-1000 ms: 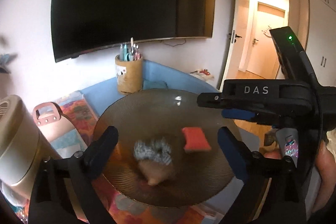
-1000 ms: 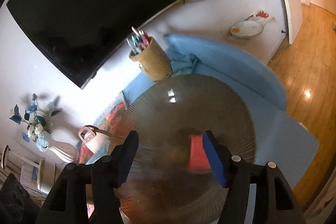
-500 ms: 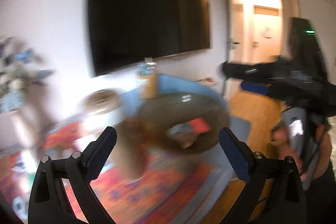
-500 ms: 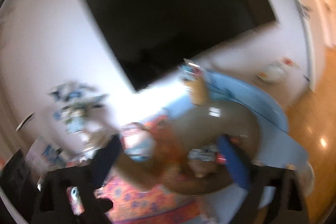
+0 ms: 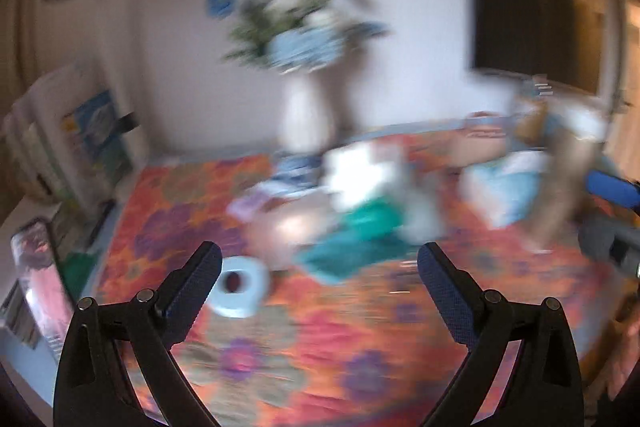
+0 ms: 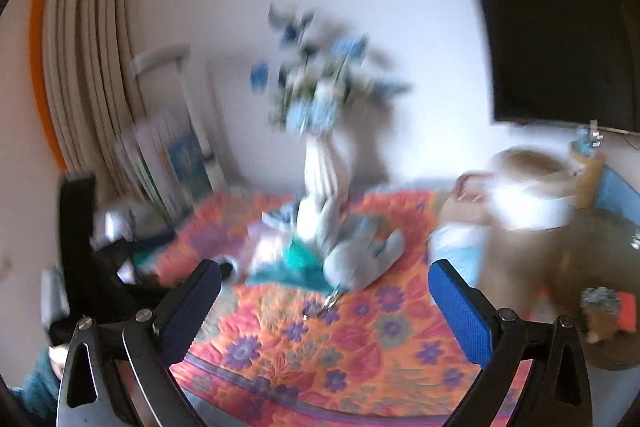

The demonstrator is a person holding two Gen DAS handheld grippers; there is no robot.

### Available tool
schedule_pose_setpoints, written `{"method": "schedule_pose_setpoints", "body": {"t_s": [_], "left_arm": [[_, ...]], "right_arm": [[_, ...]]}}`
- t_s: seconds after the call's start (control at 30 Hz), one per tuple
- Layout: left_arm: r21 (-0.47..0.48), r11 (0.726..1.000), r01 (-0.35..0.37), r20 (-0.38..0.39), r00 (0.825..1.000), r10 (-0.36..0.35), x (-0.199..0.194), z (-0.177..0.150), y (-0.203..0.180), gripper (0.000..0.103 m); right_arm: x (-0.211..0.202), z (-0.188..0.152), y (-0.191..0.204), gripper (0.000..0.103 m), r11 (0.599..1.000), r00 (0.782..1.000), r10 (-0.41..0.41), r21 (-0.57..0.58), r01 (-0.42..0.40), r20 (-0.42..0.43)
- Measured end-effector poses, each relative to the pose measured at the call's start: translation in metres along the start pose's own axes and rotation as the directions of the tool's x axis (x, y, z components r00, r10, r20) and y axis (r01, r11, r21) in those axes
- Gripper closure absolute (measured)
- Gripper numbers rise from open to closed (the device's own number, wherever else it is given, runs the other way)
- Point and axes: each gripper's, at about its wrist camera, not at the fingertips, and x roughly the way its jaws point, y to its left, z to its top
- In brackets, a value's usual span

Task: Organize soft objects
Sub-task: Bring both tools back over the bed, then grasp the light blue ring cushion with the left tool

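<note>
Both views are motion-blurred. A grey plush toy [image 6: 356, 251] lies on a teal cloth [image 6: 296, 263] on the orange floral quilt [image 6: 360, 339], ahead of my open, empty right gripper [image 6: 324, 303]. In the left wrist view the teal cloth [image 5: 356, 239] and pale soft things [image 5: 360, 175] lie beyond my open, empty left gripper [image 5: 320, 287]. A small furry toy [image 6: 600, 311] and a red pad [image 6: 626, 313] sit on the brown round tray [image 6: 600, 247] at the far right.
A vase of blue flowers [image 6: 320, 155] stands by the wall behind the pile. A light blue tape roll [image 5: 238, 285] lies near the left finger. Books [image 5: 80, 147] lean at the left. A tan basket [image 6: 524, 183] and a TV [image 6: 560, 7] are at the right.
Both grippers have swung left, away from the brown tray with the furry toy and red pad, toward the floral quilt and its pile of soft things. Both stay open.
</note>
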Motion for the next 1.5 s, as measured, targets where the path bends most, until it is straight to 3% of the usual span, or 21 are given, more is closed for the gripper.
{"method": "schedule_pose_setpoints", "body": {"t_s": [0.1, 0.27, 0.33, 0.87, 0.93, 1.0, 1.13, 1.23, 1.33, 1.5], "left_arm": [[-0.042, 0.998, -0.049, -0.037, 0.998, 0.048, 0.036, -0.014, 0.031, 0.005], [-0.099, 0.993, -0.057, -0.048, 0.997, 0.052, 0.068, -0.032, 0.053, 0.005], [-0.125, 0.992, -0.033, -0.082, 0.996, 0.023, 0.075, -0.034, 0.056, 0.005], [-0.188, 0.982, -0.006, -0.095, 0.995, -0.012, 0.077, -0.035, 0.067, 0.005], [-0.213, 0.977, 0.024, -0.102, 0.994, -0.047, 0.076, -0.035, 0.073, 0.005], [-0.243, 0.965, 0.096, -0.115, 0.985, -0.127, 0.075, -0.036, 0.08, 0.005], [-0.273, 0.944, 0.184, -0.181, 0.954, -0.238, 0.082, -0.037, 0.088, 0.005], [-0.229, 0.957, 0.177, -0.236, 0.944, -0.231, 0.092, -0.032, 0.08, 0.005], [-0.173, 0.984, 0.04, -0.226, 0.971, -0.079, 0.096, -0.024, 0.075, 0.005], [-0.255, 0.966, 0.052, -0.26, 0.958, -0.12, 0.107, -0.034, 0.092, 0.005]], "right_arm": [[0.052, -0.01, 0.012, 0.0, 0.999, 0.997, -0.03, -0.035, 0.028, -0.069], [0.11, -0.031, 0.013, 0.0, 0.994, 0.985, -0.098, -0.069, 0.088, -0.146], [0.123, -0.04, 0.009, 0.0, 0.994, 0.98, -0.105, -0.057, 0.096, -0.168], [0.141, -0.048, 0.0, 0.0, 0.983, 0.958, -0.181, -0.046, 0.175, -0.222], [0.139, -0.049, 0.0, 0.0, 0.983, 0.959, -0.182, -0.044, 0.177, -0.215], [0.137, -0.049, 0.0, 0.0, 0.983, 0.961, -0.181, -0.042, 0.176, -0.21], [0.136, -0.049, 0.001, 0.0, 0.982, 0.961, -0.187, -0.047, 0.182, -0.204], [0.134, -0.049, 0.002, 0.0, 0.982, 0.962, -0.19, -0.047, 0.184, -0.195], [0.132, -0.049, 0.0, 0.0, 0.982, 0.964, -0.187, -0.033, 0.184, -0.192], [0.132, -0.047, -0.011, 0.0, 0.986, 0.966, -0.156, 0.019, 0.163, -0.205]]}}
